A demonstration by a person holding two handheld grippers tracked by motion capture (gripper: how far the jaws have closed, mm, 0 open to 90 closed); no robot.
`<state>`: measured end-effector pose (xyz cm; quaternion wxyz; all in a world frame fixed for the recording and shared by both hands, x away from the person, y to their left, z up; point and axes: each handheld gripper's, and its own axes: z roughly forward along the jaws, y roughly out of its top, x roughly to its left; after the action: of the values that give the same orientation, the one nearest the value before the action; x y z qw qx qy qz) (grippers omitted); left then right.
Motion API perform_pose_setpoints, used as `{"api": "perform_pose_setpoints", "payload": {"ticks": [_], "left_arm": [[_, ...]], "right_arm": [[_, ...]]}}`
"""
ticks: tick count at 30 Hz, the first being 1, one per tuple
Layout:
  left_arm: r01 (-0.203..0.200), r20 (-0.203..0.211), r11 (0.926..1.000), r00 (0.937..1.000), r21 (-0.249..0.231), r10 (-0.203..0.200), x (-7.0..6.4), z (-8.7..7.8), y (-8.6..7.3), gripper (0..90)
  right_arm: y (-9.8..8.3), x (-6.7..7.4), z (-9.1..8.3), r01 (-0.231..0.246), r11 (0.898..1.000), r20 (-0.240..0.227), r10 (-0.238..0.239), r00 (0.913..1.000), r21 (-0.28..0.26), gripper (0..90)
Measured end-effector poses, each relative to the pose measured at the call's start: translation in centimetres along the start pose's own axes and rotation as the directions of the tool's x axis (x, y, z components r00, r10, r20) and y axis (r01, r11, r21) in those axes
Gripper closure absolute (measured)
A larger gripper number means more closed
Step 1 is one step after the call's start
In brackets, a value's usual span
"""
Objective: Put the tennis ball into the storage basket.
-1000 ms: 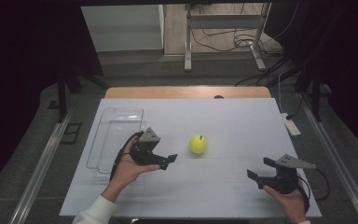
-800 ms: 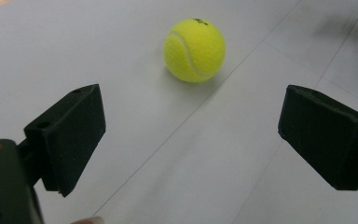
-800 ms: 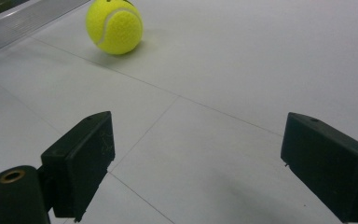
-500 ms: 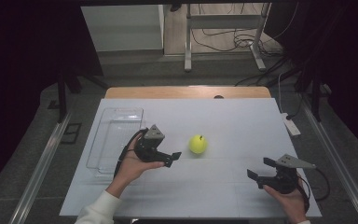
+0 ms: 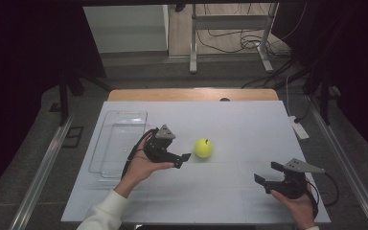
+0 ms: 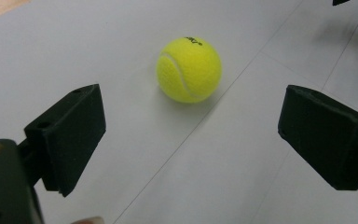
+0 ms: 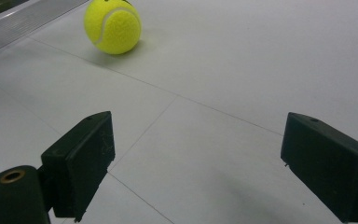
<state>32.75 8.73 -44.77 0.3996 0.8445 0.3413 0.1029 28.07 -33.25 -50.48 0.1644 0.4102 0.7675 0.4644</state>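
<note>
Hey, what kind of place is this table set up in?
Probably a lab or recording workspace: a white-topped table under bright light with dark surroundings, loose cables on the floor behind, and a metal stand.

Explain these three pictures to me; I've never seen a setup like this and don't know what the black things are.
A person sits at a white table holding a hand tool in each hand: the left gripper and the right gripper. Each has two black jaws that can pinch things. One picture is taken from above the table. The other two come from small cameras riding on each gripper, looking out between its jaws. On the table lie a yellow tennis ball and a clear plastic tray. Both grippers are open and hold nothing. The left one points at the ball from close by.
</note>
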Motion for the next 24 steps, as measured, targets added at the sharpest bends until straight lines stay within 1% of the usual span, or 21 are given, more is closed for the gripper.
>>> {"api": "perform_pose_setpoints", "payload": {"ticks": [1,6,17,24], "left_arm": [[-0.003,0.002,1.0000,1.0000,0.006,0.003,0.0,0.1,0.1,8.5],[-0.008,0.010,0.9999,0.9999,0.009,0.007,-0.1,0.7,0.5,8.2],[-0.010,0.006,0.9997,0.9999,0.023,0.010,0.0,1.3,1.2,8.2],[-0.022,0.011,0.9989,0.9997,0.040,0.022,0.1,1.9,1.8,8.1]], "right_arm": [[0.0,0.0,0.0,0.001,1.000,0.000,-0.001,1.0000,0.000,10.2],[0.0,0.0,0.0,0.000,1.000,-0.001,0.000,1.0000,-0.001,10.2],[0.0,0.1,0.1,0.002,1.000,0.001,-0.002,1.0000,0.001,10.2],[0.0,0.0,0.1,0.003,1.000,0.003,-0.003,1.0000,0.000,10.2]]}}
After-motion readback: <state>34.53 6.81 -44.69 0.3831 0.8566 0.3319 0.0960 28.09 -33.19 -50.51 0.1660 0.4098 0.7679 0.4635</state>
